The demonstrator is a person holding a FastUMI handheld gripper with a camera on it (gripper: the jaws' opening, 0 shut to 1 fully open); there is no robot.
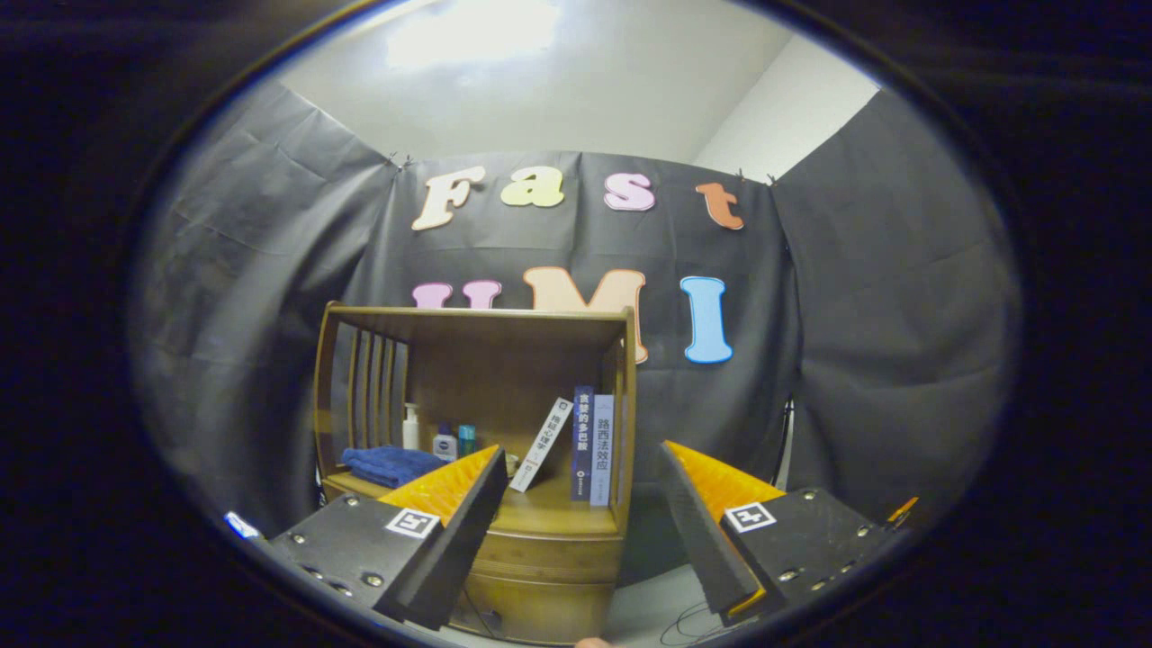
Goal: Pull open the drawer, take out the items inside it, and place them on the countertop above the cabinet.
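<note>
A small wooden cabinet (540, 549) stands ahead of me, its drawer front (549, 562) closed below the countertop (549, 515). A wooden shelf frame (477, 317) rises over the countertop. My gripper (583, 504) is open, its two fingers spread wide with nothing between them. The left finger overlaps the cabinet's left part; the right finger lies beyond the cabinet's right side. The drawer's contents are hidden.
On the countertop lie a folded blue towel (389, 464), small bottles (441, 439) behind it, one leaning book (543, 443) and two upright books (592, 445). Black cloth walls surround the cabinet. A pale floor with a thin cable (688, 623) lies at the right.
</note>
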